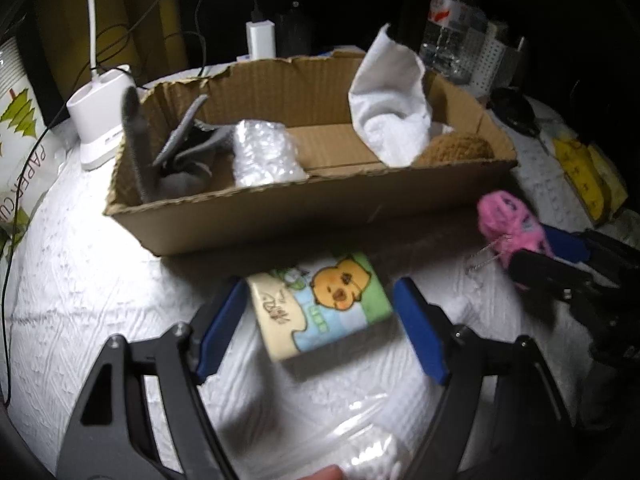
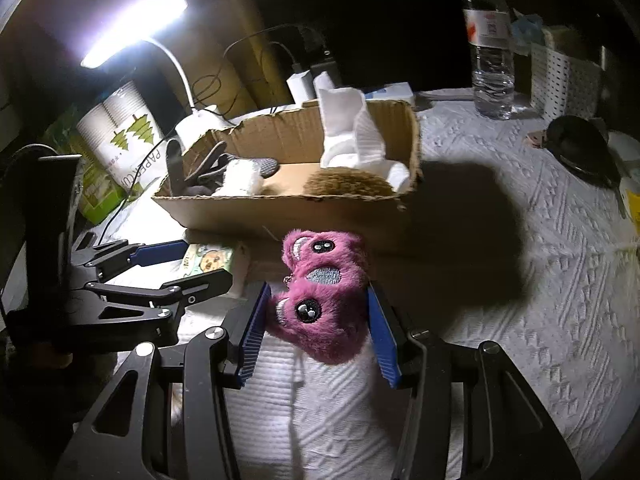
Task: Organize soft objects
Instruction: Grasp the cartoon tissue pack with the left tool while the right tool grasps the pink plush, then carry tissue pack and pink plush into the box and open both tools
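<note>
Left gripper apart around folded cartoon cloth; right gripper clamped on pink plush.
Mid-pickup, both just before cardboard box near tablecloth's front edge; next: close on cloth, lift over box wall.

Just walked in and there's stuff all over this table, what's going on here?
A person with a gripper in each hand is sorting soft things into a cardboard box. The right gripper holds a pink plush toy in front of the box. The left gripper is open around a folded cartoon cloth on the table. The box already holds grey gloves, bubble wrap, a white cloth and something brown and fuzzy.
</note>
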The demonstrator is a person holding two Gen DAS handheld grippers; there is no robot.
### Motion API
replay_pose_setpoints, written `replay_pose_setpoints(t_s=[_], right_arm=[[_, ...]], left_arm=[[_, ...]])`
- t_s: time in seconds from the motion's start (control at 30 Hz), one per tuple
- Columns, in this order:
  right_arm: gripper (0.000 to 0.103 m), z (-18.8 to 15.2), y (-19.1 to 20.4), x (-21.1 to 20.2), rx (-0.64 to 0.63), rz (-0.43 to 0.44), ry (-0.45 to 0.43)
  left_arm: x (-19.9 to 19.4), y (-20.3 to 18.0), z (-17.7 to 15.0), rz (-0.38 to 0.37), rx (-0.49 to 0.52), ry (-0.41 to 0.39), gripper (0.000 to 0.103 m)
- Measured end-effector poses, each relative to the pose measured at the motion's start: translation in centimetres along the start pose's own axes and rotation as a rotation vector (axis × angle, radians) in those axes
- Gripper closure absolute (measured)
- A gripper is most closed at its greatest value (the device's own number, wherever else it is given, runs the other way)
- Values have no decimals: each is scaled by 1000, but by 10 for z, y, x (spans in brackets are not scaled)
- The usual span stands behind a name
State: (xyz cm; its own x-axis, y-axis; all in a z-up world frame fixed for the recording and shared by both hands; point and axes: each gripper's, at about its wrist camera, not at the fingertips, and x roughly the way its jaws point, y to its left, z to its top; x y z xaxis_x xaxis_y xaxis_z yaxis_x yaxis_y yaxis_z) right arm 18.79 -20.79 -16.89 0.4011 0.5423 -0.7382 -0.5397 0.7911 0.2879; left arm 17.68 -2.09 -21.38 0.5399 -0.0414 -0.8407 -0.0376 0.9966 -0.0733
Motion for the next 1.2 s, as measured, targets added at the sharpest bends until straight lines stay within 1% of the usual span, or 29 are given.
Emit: replay_pose_setpoints(t_s=[0.1, 0.23, 0.53, 0.9, 1.0, 1.2], right_arm=[[52, -2, -6, -3, 8, 1, -4], [52, -3, -12, -7, 15, -2, -10], [52, -1, -4, -13, 0, -6, -24], [52, 7, 21, -20, -46, -6, -40], [52, 9, 28, -21, -58, -6, -43], [52, 14, 40, -25, -83, -10, -49]], left_arm=[[11, -1, 0, 19, 2, 31, 26], [14, -2, -2, 20, 14, 37, 27], [-1, 1, -6, -27, 23, -5, 29], [-38, 17, -9, -52, -14, -74, 29], [-49, 25, -9, -69, -39, -102, 29], [-65, 35, -8, -76, -56, -143, 29]])
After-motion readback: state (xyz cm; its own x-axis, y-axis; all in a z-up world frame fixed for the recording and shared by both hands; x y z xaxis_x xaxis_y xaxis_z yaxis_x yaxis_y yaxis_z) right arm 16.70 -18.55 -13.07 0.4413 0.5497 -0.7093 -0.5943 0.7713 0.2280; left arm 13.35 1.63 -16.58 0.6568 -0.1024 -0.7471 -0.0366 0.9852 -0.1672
